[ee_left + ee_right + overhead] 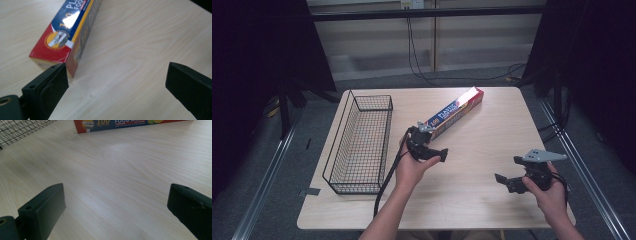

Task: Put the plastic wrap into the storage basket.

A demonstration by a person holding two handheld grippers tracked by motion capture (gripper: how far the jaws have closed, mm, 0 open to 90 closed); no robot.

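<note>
Right now the left gripper (pixel 428 150) hovers low over the wooden table (pixel 482 150) with its jaws spread wide and nothing between them. Just ahead of it, at its left jaw, sits the near end of a long food wrap box (pixel 62 37); whether that jaw touches the box corner I cannot tell. From there the box (pixel 457 111) runs diagonally away from the gripper toward the far side of the table. A black wire basket (pixel 362 145) stands beside this hand on its outer side. The right gripper (pixel 507 181) is held well apart, nearer the person, jaws likewise wide and empty above bare wood, with the box (pixel 125 125) and a corner of the basket (pixel 22 130) far ahead of it.
</note>
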